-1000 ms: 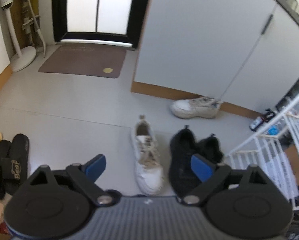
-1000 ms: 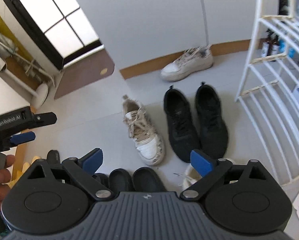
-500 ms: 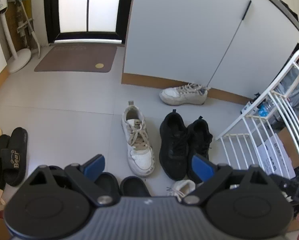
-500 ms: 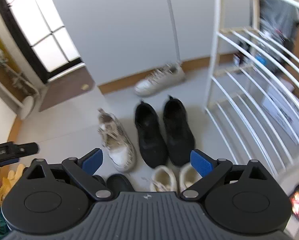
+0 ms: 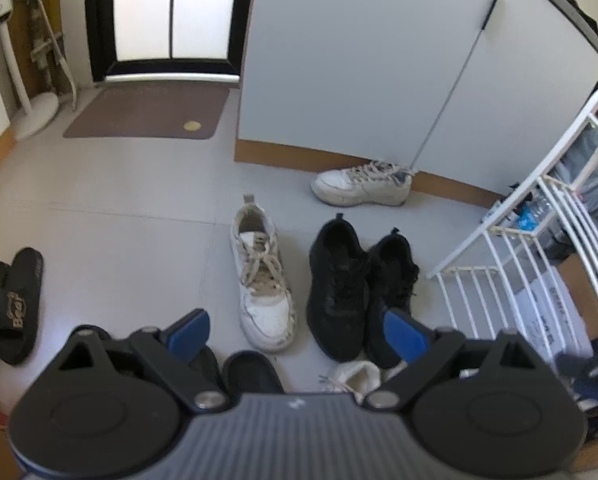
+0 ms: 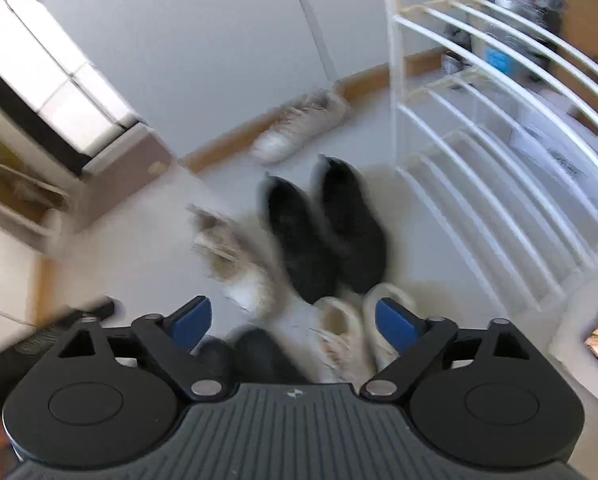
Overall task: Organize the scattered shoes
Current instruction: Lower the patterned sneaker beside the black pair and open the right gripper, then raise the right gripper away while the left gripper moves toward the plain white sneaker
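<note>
Both my tongs gape wide and empty, left tongs and right tongs, held high over the floor to survey it. The black pair sits side by side, toes toward me. The white sneaker lies just left of it, while its likely mate lies against the cabinet base, well apart. The cream pair lies right under my right tongs. The slides lie far left. The white rack crowds the right; there's open floor to the left. The right view is blurred.
</note>
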{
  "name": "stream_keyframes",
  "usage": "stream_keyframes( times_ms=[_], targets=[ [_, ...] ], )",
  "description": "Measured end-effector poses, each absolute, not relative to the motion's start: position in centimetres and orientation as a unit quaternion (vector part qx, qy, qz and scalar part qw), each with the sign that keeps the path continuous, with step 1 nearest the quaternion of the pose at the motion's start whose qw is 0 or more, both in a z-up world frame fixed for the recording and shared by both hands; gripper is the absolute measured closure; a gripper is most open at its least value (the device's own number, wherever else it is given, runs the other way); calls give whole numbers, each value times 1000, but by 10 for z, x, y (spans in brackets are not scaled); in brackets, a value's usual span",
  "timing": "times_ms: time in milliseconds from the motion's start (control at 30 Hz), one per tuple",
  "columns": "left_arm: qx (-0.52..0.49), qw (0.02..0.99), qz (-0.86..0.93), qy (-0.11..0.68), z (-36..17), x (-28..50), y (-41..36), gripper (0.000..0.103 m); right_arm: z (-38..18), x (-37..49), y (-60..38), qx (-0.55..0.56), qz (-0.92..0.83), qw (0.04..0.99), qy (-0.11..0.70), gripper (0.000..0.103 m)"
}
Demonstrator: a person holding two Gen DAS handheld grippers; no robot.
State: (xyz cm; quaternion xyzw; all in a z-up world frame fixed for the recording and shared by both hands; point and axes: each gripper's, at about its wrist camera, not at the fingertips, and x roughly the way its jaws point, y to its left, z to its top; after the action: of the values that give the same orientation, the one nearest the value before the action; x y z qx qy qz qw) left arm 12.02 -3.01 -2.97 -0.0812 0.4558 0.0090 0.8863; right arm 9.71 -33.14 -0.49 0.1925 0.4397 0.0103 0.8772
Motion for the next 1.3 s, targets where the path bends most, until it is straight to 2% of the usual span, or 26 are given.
stream_keyframes(
  times_ms=[200, 333, 500, 733, 833, 900, 1000, 1300],
  targets=[
    [-71, 884, 26, 461, -23, 151, -35, 8, -17, 107, -360, 244, -4, 855, 457, 8],
    [-96, 883, 41, 458, -36, 164, -29, 14, -21, 114, -347, 206, -3, 864, 460, 8],
    [-132, 884, 32, 447, -52, 172, -31, 14, -26, 126, -328, 138, 6, 884, 447, 8],
    [-96, 891, 22, 443, -59, 173, -44, 13, -41, 134, -333, 138, -44, 874, 464, 8],
    [-67, 886, 23, 458, -72, 180, -50, 14, -44, 130, -330, 127, -49, 890, 436, 8],
    [-66, 881, 36, 466, -78, 186, -51, 14, -48, 136, -322, 112, -25, 878, 464, 9],
    [-82, 881, 39, 464, -77, 186, -51, 14, -31, 138, -321, 138, -13, 898, 419, 8],
    [-140, 887, 36, 438, -31, 159, -37, 13, -33, 152, -313, 111, 37, 881, 458, 8]
  ],
)
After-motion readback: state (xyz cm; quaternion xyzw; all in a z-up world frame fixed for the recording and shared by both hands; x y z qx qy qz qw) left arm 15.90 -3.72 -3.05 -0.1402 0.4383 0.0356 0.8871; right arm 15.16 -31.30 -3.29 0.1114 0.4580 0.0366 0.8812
